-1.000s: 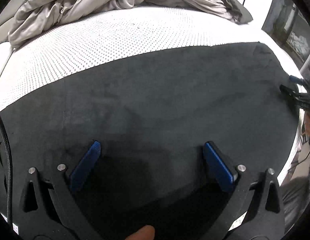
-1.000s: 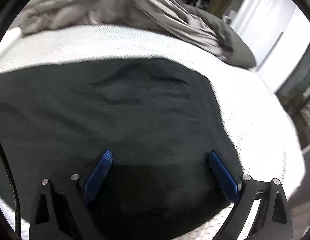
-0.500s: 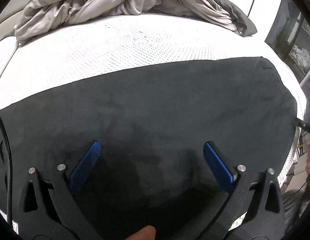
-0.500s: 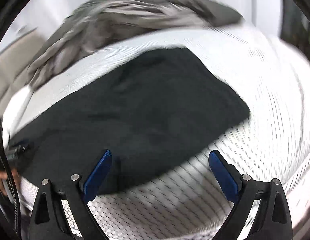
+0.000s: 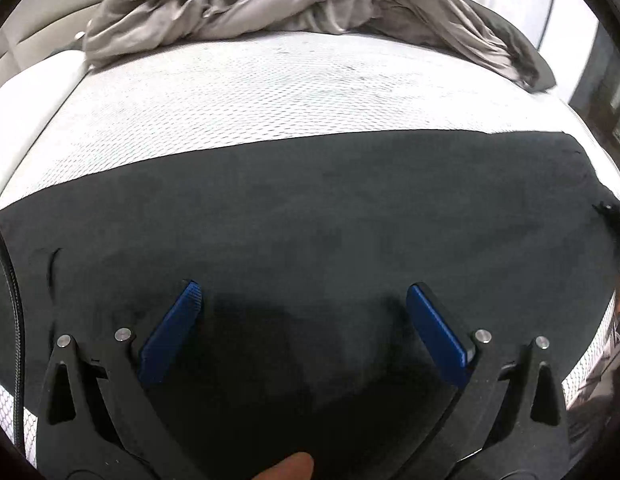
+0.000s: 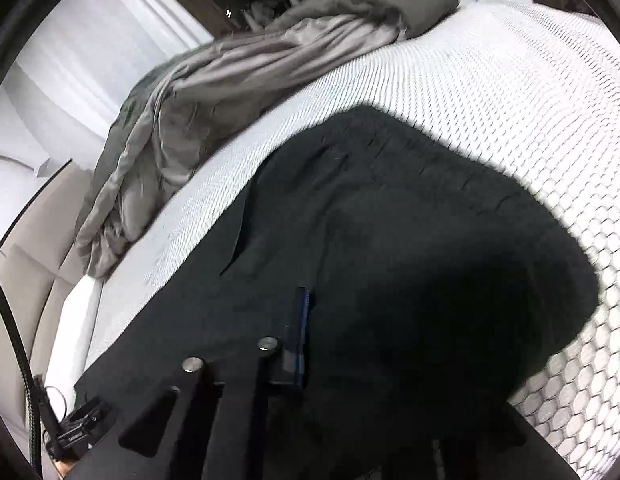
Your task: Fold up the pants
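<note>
Black pants (image 5: 310,208) lie flat across the white mattress (image 5: 270,92). My left gripper (image 5: 304,292) hovers low over them, open, with nothing between its blue pads (image 5: 170,332). In the right wrist view the pants (image 6: 389,220) fill the middle. There my right gripper (image 6: 306,296) has its jaws closing tight on a raised fold of the pants at their near edge. One blue pad (image 6: 301,320) shows edge-on; the cloth hides the other finger. From the left wrist view, the right gripper (image 5: 611,216) shows at the pants' right end.
A crumpled grey duvet (image 5: 290,0) is heaped along the far side of the bed, also visible as the duvet (image 6: 230,80) in the right wrist view. The mattress edge (image 6: 569,400) runs close to the right gripper. A fingertip (image 5: 290,466) shows at the bottom.
My right gripper rolled, sank to the pants' near edge and went from wide open to closed on the cloth. The left gripper slid a little along the pants, still open.
</note>
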Tool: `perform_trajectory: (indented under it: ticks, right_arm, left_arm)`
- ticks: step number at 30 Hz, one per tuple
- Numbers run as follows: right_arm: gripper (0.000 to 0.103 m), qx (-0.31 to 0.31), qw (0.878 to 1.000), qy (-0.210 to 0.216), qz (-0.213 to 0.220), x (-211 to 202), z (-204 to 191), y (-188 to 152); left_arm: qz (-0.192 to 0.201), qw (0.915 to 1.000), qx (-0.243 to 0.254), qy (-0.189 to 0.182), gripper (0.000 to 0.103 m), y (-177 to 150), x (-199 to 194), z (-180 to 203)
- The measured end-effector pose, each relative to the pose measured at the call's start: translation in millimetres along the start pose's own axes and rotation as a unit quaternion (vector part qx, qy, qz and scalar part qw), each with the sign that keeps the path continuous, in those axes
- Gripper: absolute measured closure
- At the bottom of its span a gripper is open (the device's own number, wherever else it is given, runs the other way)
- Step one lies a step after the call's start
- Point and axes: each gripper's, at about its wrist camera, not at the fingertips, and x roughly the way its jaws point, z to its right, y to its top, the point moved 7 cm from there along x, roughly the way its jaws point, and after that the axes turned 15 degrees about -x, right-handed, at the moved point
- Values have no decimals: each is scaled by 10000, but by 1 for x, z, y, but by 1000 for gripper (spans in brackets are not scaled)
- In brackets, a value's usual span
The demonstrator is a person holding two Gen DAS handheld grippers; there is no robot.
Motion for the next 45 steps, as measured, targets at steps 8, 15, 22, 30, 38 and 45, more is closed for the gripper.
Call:
perform_trajectory:
  ticks: [8,15,22,30,38,45]
  right_arm:
    - [69,-407,9888,-1427,-152,-34,64,8]
    - [42,-612,9843,-1655,11,-115,48,-23]
    - [14,-2275,9719,-605,-71,-91,-99,-16]
    - [14,-3736,9184,131,-1295,33,-214,-62]
    - [13,-3670,9182,-530,-1393,26,-128,-42]
    - [13,-3309,9384,-468,-877,9,-140,-3]
  left_arm:
    - [125,9998,117,-83,1,2,-7,8]
    - [81,9970,564,-517,1,-17,-27,45]
    - [88,9884,1282,-807,1,-47,-22,98]
    - [-253,9922,1156,-384,1,-60,0,60]
    - [-197,9944,1027,-146,0,-51,-13,-11]
    - [50,9951,927,-337,1,-21,-22,9]
